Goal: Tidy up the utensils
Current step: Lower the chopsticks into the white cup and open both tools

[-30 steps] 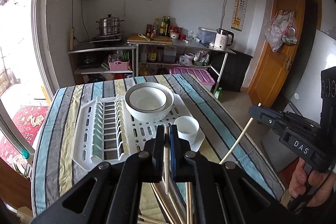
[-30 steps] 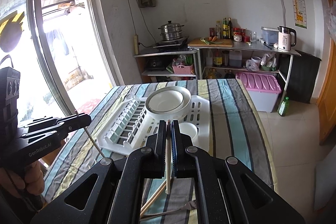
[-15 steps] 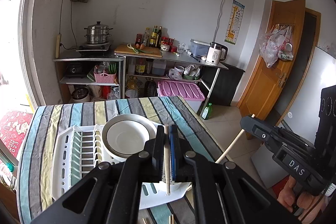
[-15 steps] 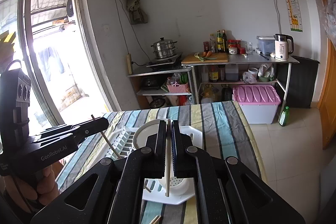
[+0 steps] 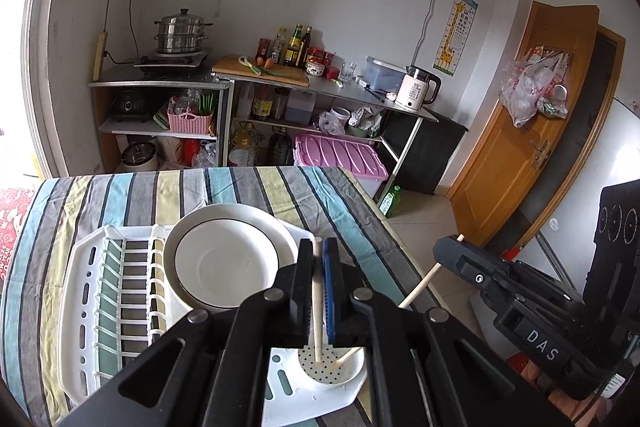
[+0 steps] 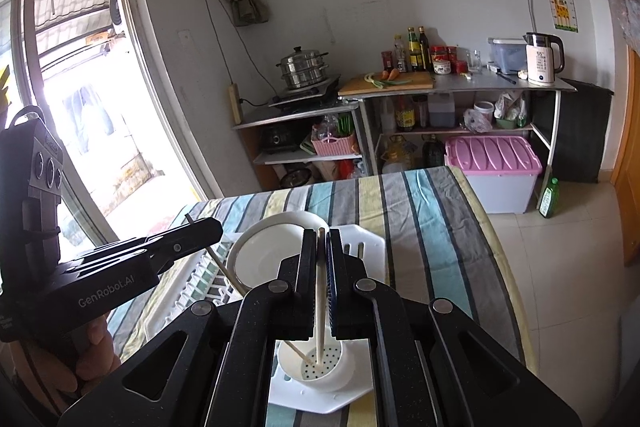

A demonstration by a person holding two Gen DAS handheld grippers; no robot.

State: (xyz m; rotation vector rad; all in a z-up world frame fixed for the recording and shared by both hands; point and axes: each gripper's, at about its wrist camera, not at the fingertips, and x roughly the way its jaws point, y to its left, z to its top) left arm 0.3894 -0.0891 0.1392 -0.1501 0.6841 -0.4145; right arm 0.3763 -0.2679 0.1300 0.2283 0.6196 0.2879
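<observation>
My left gripper (image 5: 319, 251) is shut on a wooden chopstick (image 5: 317, 307) whose lower tip reaches into the white perforated utensil cup (image 5: 332, 367) at the near corner of the white dish rack (image 5: 92, 299). My right gripper (image 6: 321, 241) is shut on a second chopstick (image 6: 319, 299), its tip also inside the cup (image 6: 320, 367). Each gripper shows in the other's view: the right one (image 5: 452, 247) and the left one (image 6: 204, 227), each with its chopstick slanting down into the cup.
Stacked white bowls (image 5: 228, 263) sit in the rack on the striped tablecloth (image 5: 132, 191). Behind the table are metal shelves with a steamer pot (image 5: 182, 33), bottles, a kettle (image 5: 416, 89) and a pink-lidded bin (image 5: 340, 155). A wooden door (image 5: 520, 147) is at right.
Both grippers rose and moved over the utensil cup, carrying their chopsticks; the chopstick tips now reach down into the cup. The loose chopsticks on the table have left the view.
</observation>
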